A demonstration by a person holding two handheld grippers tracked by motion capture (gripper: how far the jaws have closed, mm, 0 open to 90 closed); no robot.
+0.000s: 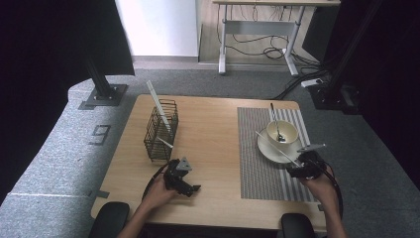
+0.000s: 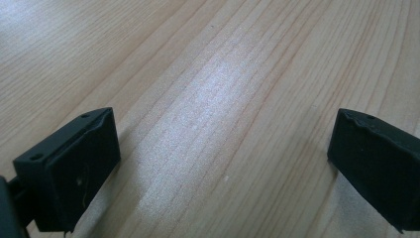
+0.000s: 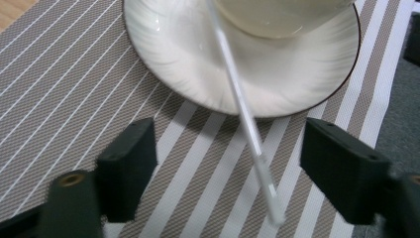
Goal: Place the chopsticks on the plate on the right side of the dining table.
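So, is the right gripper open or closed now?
Open: the right gripper has its jaws wide apart, the white stick between them untouched.

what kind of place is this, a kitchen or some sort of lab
Most likely a lab or office room set up for recording, not a kitchen. A small wooden table stands on grey carpet between black curtains, metal stands are bolted to floor plates, and a desk with loose cables sits behind.

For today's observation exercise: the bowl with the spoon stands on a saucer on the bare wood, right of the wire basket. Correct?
Not quite. The saucer under the bowl stands on the striped placemat, not bare wood, as the high view shows. The spoon and wire basket are as stated.
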